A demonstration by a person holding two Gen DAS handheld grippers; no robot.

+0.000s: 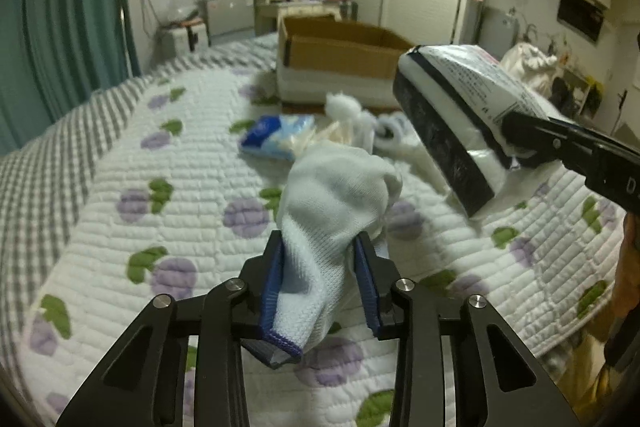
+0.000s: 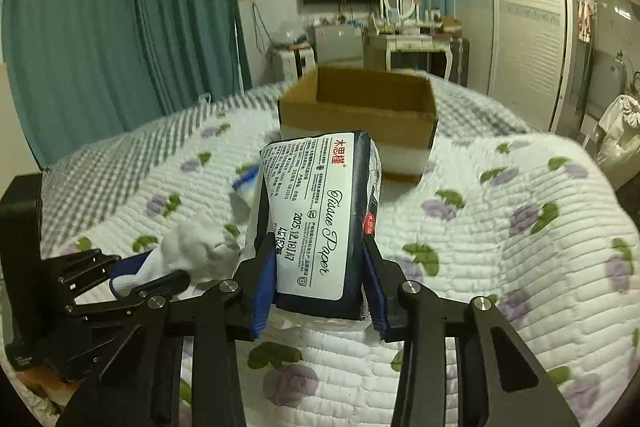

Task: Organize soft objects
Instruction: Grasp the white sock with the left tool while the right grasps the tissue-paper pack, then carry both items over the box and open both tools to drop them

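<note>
Toward the upper middle of both views, the open brown cardboard box point(image 2: 357, 115) stands on the white quilted bedspread with purple flowers point(image 2: 500, 227), its top unobstructed. In the left wrist view, a blue-and-white plastic packet point(image 1: 276, 135) and a heap of white soft items point(image 1: 360, 123) lie just before it. In the right wrist view, the lower right quilt lies bare.

tissue pack point(image 2: 320, 223) white label: "Tissue Paper" in script, red brand characters "木思槿", stamped date "2025.12.18", remaining small print unreadable
</note>
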